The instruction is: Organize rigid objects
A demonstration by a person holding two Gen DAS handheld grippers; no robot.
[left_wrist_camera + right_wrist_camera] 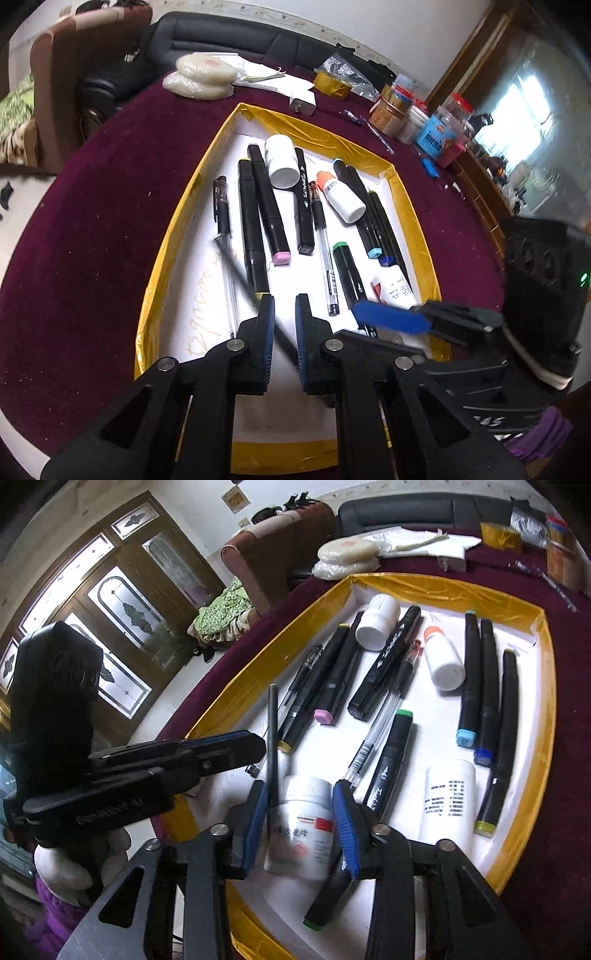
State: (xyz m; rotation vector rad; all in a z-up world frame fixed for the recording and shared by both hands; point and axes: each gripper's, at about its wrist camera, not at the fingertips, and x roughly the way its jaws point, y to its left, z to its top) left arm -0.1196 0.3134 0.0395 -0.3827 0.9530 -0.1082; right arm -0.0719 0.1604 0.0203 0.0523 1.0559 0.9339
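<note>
Left tongs [285,314] nearly pressed together, pinching a thin black pencil [272,738] over the tray's [207,177] near-left. Right tongs [301,794] spread around a white bottle [303,827] lying at the near edge, pads apparently not pressing; likely placing it among the markers.

Left wrist view: gold-edged tray [402,192] of markers, pens and bottles on a maroon cloth [92,229].

The left gripper [285,308] hangs over the tray's near end, a thin dark pencil [240,273] slanting between its nearly closed jaws. The right gripper's blue-padded finger [388,317] enters from the right, near a green-capped marker [349,273].
</note>
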